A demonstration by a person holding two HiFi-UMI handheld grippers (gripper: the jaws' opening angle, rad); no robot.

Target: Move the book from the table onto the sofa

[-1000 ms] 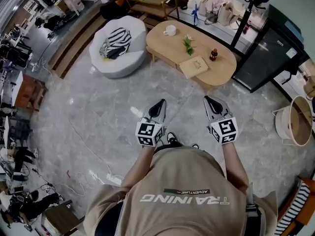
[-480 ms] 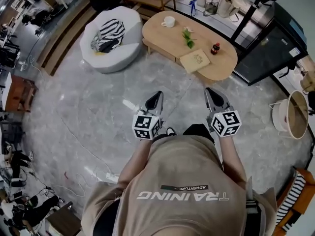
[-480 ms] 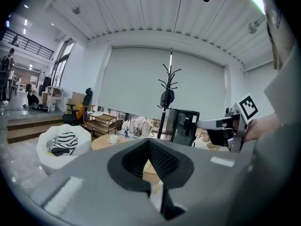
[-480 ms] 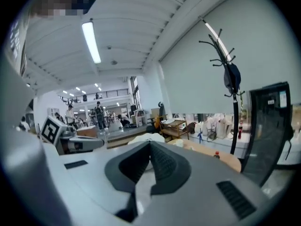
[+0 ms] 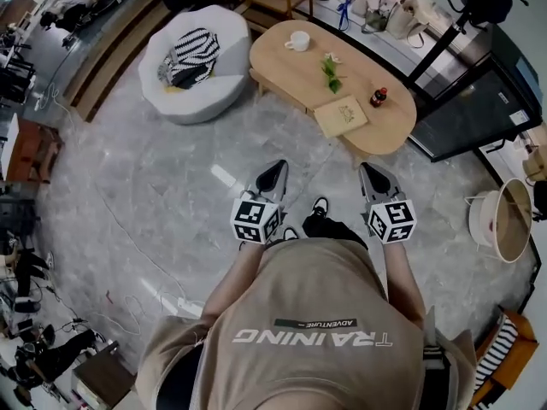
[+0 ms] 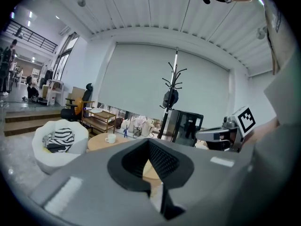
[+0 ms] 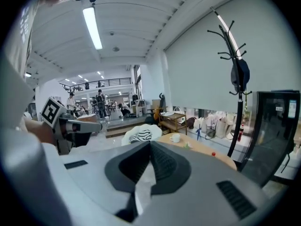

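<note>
floor [image 5: 154,186]: grey marble is spreading across the whole room, with cables trailing over it at the left.
person [image 5: 308,314]: a figure in a beige shirt is standing on the open floor, well apart from the furniture, holding both tools out in front.
table [image 5: 286,67]: a long, rounded wooden top is standing ahead of the person, just beside the sofa.
sofa [image 5: 197,101]: a white, rounded seat is sitting to the left of the table, carrying a striped cushion [image 5: 190,54].
cabinet [image 5: 466,109]: a black unit is standing just beyond the table's right end.
book [image 5: 341,115]: it is lying flat on the table near the front edge, toward the right end, not yet on the sofa.
left gripper [image 5: 278,167]: it is pointing toward the table with its jaws pressed together at the tips and nothing between them.
right gripper [image 5: 366,169]: it is pointing the same way, its jaws likewise meeting at the tips and holding nothing.
cup [image 5: 298,41]: a white mug is standing at the table's far left end.
sprig [image 5: 332,73]: green leaves are lying mid-table, between cup and book.
bottle [image 5: 377,97]: a small dark bottle with a red cap is standing upright, just beside the book.
</note>
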